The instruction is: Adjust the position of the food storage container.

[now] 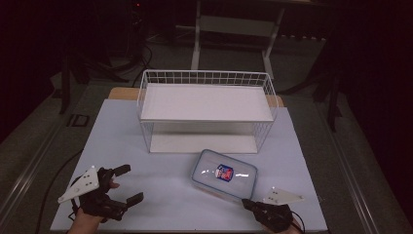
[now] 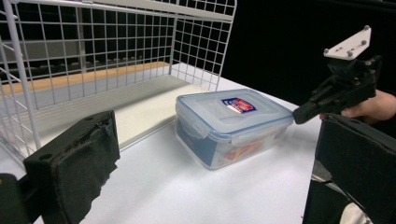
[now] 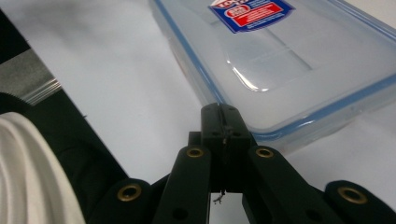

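Lidded container (image 1: 224, 174) before wire rack (image 1: 207, 111); right fingers (image 1: 246, 202) together at corner, left fingers (image 1: 127, 183) apart.

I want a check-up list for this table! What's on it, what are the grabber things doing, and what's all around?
Surface: pale table, bare where nothing stands.
Job's things: clear plastic box with a blue-rimmed lid and a red and blue label, lid on, lying at an angle in front of the rack.
Other things: white wire rack with two white shelves, nothing on them.
Clutter: nothing seen.
Grippers: left gripper jaws wide open, apart from the box; right gripper jaws shut together, tip at the box's near corner, holding nothing.
Cables: dark cable trailing off the table's left edge.
Surroundings: dim room, grey floor, a white frame behind the table.
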`<state>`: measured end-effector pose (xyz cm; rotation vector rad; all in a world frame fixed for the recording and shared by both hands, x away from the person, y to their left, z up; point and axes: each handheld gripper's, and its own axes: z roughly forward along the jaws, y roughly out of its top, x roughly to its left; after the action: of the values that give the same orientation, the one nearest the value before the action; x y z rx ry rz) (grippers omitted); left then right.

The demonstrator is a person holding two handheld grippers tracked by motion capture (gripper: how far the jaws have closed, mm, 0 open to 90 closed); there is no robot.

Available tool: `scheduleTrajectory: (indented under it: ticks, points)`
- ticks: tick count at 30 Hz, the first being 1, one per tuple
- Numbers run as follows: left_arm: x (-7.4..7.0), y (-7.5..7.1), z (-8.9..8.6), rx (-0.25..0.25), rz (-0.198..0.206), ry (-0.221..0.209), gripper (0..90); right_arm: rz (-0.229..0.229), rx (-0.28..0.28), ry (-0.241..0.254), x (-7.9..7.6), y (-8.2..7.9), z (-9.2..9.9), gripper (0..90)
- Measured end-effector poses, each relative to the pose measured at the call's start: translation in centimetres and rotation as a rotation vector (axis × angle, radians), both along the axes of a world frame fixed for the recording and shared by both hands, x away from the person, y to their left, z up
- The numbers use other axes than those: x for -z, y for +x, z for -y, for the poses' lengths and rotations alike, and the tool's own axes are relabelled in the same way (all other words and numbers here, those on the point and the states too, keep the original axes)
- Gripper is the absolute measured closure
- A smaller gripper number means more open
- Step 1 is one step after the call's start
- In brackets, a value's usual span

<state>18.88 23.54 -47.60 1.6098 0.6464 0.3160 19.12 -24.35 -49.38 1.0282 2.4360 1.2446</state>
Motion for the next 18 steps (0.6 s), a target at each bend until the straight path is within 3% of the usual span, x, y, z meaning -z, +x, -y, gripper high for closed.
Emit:
scheduleTrajectory:
  ticks: [18]
  points:
    - [0.0, 0.0, 0.2, 0.004, 0.005, 0.001, 0.0, 0.041, 0.117, -0.023, -0.1, 2.7, 2.2, 90.0]
